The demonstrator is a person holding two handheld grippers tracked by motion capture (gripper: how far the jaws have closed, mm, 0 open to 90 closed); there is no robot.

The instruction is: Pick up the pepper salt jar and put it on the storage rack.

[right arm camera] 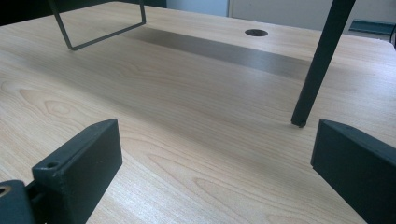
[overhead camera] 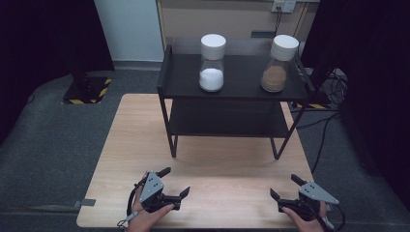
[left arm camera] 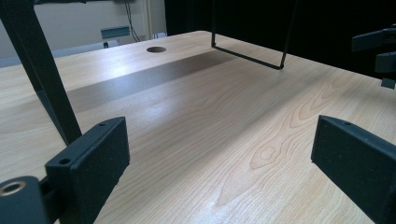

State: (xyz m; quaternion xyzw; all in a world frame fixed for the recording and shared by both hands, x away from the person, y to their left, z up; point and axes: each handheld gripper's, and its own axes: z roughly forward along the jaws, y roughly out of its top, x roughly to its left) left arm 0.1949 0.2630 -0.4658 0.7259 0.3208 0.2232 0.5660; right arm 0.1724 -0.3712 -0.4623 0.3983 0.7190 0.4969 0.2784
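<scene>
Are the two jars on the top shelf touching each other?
Apart. In the high view the jar of white powder and the jar of brown powder stand side by side on the black shelf, with bare dark shelf showing plainly between them.

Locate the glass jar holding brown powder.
In the high view, the white-lidded glass jar of brown powder stands on the right side of the black metal shelf's top tier, right of the matching jar of white powder.

Two glass jars with white lids, upright and well apart on black shelf (overhead camera: 232, 92) top: white powder jar (overhead camera: 212, 63) left, brown powder jar (overhead camera: 278, 63) right.
</scene>
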